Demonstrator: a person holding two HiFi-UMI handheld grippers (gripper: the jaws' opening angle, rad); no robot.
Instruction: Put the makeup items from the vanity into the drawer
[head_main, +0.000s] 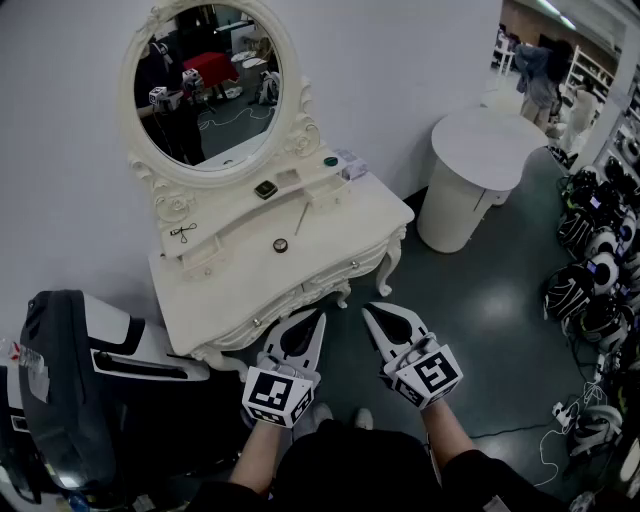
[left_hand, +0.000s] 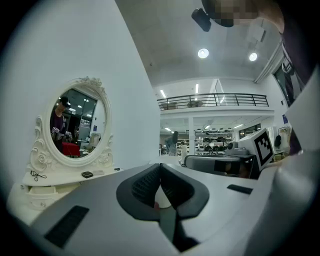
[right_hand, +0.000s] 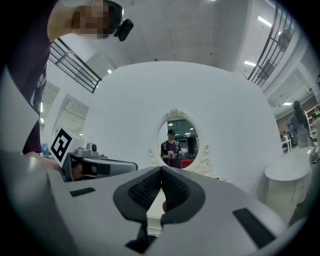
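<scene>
The person is holding the left tongs (head_main: 318, 314) and right tongs (head_main: 368, 310) closed, empty and level at the near side of the table (head_main: 350, 225), probably lining up on its shut drawer (head_main: 300, 292). The compact (head_main: 265, 189) and round pot (head_main: 280, 245) are waiting farther back.

Wall (head_main: 420, 70): plain white, running behind the furniture.
Floor (head_main: 500, 320): dark grey-green and glossy, with pale reflections; cables (head_main: 560, 432) trail along its right side.
Vanity (head_main: 340, 230): cream, carved, on curved legs, set against the wall.
Mirror (head_main: 205, 85): oval, in an ornate cream frame, upright on the vanity's back.
Table (head_main: 490, 140): round, white, on a drum base, right of the vanity.
Ceiling lights (left_hand: 202, 53): round spots and long strips, lit.
Railing (left_hand: 215, 100): dark, along an upper level far off, with shelves (left_hand: 220, 137) below it.
</scene>
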